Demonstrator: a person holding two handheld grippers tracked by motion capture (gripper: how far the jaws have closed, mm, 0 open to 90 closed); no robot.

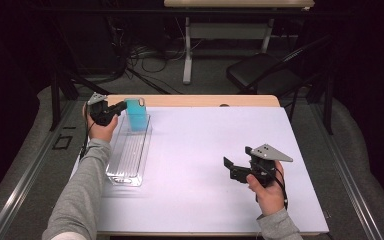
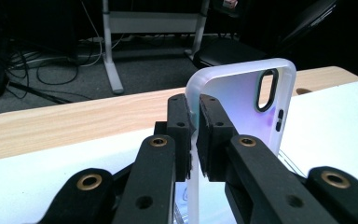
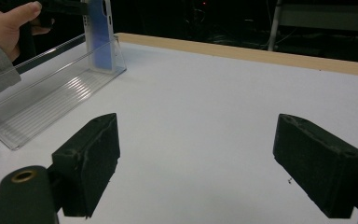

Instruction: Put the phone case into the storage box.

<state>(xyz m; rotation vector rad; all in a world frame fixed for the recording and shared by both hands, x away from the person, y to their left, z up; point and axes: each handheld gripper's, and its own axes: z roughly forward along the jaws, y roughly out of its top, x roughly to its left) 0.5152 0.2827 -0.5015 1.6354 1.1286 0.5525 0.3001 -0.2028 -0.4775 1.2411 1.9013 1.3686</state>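
Left gripper (image 1: 121, 107) clamped on edge of phone case (image 1: 136, 114), held upright over far end of clear tray (image 1: 125, 172) at table's (image 1: 205, 150) far left corner. Right gripper (image 1: 233, 167) wide open, empty, near right edge.

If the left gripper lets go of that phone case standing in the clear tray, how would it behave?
The phone case is a thin open shell, so probably light and slightly flexible. Standing on end in the clear tray, it would likely tip. The left gripper pinches only its smooth rim, so it may slip.
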